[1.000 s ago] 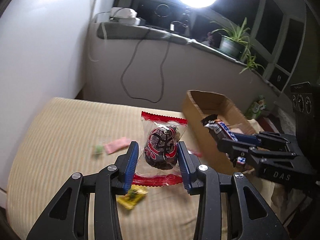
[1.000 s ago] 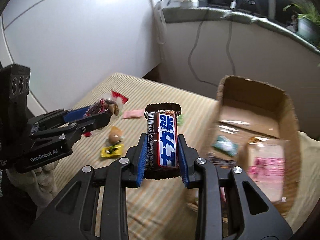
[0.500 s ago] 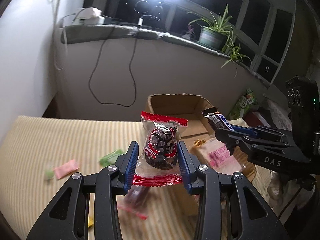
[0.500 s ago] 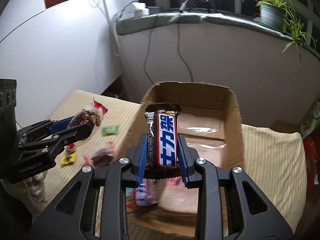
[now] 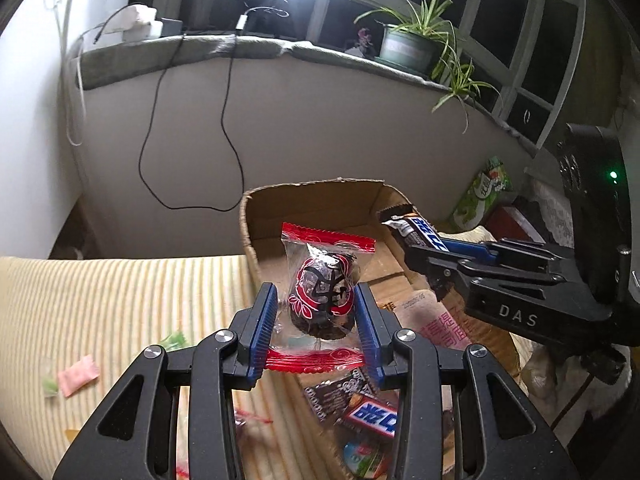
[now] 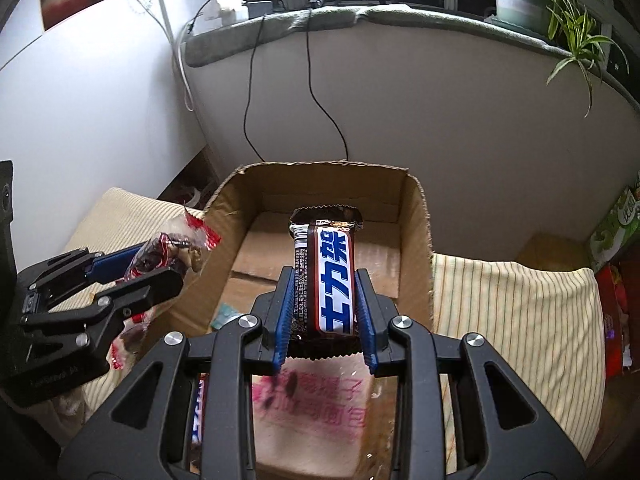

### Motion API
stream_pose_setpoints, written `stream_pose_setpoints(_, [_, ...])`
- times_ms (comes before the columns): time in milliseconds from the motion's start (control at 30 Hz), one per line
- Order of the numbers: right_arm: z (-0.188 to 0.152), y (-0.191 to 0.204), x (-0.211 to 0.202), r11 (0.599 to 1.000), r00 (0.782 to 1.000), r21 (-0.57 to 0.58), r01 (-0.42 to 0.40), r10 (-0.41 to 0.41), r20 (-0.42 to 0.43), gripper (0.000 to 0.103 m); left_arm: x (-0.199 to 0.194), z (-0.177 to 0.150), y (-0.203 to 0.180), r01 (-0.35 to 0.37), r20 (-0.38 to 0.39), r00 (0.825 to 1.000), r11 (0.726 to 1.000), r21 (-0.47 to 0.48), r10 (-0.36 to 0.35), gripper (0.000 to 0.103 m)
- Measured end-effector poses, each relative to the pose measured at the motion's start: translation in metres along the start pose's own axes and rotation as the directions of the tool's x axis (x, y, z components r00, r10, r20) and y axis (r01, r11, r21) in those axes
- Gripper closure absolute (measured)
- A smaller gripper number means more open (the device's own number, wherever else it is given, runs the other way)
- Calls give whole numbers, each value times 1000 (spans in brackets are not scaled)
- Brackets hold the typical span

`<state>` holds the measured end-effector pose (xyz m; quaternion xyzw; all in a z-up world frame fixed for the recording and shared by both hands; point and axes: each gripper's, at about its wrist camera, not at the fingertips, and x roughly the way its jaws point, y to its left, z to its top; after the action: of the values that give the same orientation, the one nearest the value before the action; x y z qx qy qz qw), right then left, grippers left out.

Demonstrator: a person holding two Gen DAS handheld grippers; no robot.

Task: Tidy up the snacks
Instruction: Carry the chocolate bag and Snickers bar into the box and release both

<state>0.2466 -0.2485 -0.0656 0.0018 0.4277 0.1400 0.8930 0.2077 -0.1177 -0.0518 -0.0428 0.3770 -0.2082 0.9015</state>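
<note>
Two snacks hang over the cardboard box: a chocolate bar, long axis upright, clamped in the right hand-held gripper; a red-wrapped sweet clamped in the left hand-held gripper, near the box's left wall.

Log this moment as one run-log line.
left tool: shut on red-wrapped snack | right tool: shut on chocolate bar | both over cardboard box | release: not yet
</note>
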Motion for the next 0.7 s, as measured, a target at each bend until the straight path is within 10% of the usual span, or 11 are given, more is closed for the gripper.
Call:
stream_pose_setpoints(400, [3,-9,5,1000,1000,29,7,-7,-3,73,8,1,-10,-3,-19,1000,1000,26,4,65])
stream_pose_setpoints(700, [1,-7,-9,999,1000,38,13,-14,17,53,-1,0,-9,-2,-10,1000,1000,21,3,65])
